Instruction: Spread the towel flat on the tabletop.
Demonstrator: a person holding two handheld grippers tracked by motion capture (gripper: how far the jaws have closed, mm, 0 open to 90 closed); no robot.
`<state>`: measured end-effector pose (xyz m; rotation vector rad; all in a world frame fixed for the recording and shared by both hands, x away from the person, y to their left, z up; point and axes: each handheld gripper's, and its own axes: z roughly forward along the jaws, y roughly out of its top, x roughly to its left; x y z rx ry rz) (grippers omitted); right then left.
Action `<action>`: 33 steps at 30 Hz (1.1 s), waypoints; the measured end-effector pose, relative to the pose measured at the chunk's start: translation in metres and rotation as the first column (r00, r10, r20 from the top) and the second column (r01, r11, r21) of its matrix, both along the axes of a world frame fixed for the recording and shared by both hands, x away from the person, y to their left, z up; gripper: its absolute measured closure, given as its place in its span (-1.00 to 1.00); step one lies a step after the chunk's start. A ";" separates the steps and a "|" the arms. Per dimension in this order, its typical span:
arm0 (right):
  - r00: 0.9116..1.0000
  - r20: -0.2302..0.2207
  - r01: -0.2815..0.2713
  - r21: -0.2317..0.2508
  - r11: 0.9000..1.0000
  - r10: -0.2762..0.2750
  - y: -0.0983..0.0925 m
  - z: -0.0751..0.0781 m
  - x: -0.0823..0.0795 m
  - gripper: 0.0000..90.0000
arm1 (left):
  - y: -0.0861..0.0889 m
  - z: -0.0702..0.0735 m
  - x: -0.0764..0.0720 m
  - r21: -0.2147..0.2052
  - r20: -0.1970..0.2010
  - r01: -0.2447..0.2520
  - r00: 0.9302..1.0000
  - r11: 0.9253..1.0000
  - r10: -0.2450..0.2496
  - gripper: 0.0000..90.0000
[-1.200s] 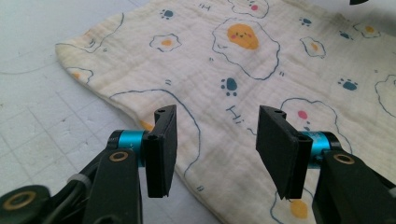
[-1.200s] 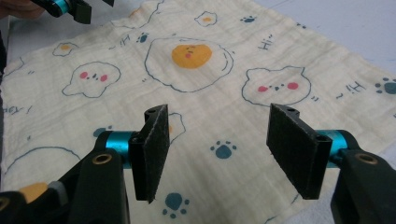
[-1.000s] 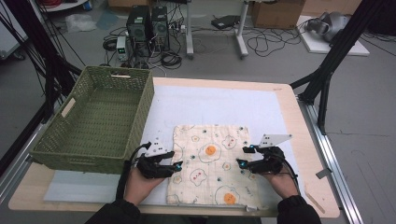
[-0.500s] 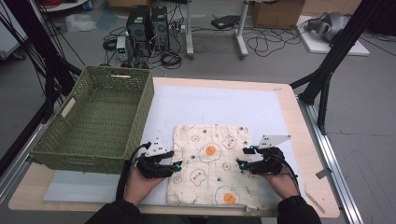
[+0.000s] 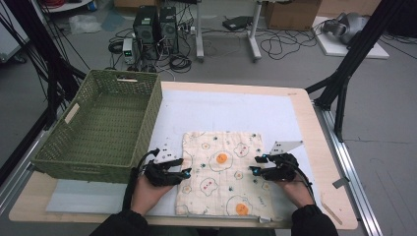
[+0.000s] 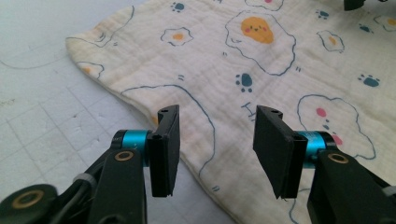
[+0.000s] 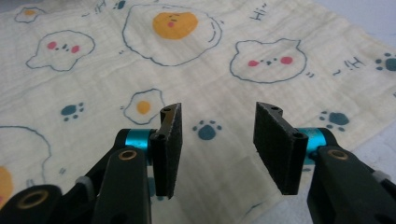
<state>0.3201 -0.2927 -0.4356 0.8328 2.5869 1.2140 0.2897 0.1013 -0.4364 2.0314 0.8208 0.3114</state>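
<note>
A cream cloth (image 5: 221, 169) printed with fried eggs and paw marks lies flat on the white mat near the table's front edge. My left gripper (image 5: 186, 172) sits low at the cloth's left edge, pointing right. In the left gripper view that gripper (image 6: 217, 135) is open, its jaws have just been closing, and the cloth's (image 6: 261, 60) edge lies in the gap below the pads. My right gripper (image 5: 255, 165) rests at the cloth's right side, pointing left. It (image 7: 217, 135) is open too and has just been closing, with the cloth (image 7: 187, 70) under the gap and untouched by the pads.
A green woven basket (image 5: 123, 78) stands empty at the table's left, close to my left hand. The white mat (image 5: 226, 105) stretches behind the cloth. Black frame legs (image 5: 344, 83) rise off the table's right rear corner.
</note>
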 end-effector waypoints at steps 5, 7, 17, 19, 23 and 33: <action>0.999 0.003 0.033 -0.009 0.999 -0.033 -0.007 0.001 0.018 0.30 | -0.008 0.004 0.015 -0.010 0.014 -0.057 0.998 0.998 0.057 0.32; 0.999 -0.002 0.048 0.000 0.999 -0.048 -0.009 0.005 0.026 0.33 | -0.013 0.007 0.023 0.011 0.016 -0.089 0.996 0.996 0.089 0.38; 0.994 0.020 0.109 -0.044 0.993 -0.108 -0.007 0.022 0.070 0.35 | -0.024 0.004 0.072 0.039 -0.020 -0.249 0.968 0.968 0.250 0.49; 0.993 0.014 0.120 -0.044 0.992 -0.120 -0.006 0.021 0.077 0.33 | -0.024 0.002 0.079 0.070 -0.023 -0.276 0.960 0.958 0.279 0.46; 0.988 0.022 0.156 -0.068 0.986 -0.154 -0.005 0.014 0.089 0.32 | -0.021 -0.008 0.089 0.077 -0.059 -0.337 0.938 0.938 0.342 0.46; 0.982 -0.048 0.179 -0.079 0.981 -0.183 -0.007 -0.004 0.096 0.84 | -0.021 -0.011 0.092 0.054 -0.051 -0.345 0.936 0.937 0.348 0.91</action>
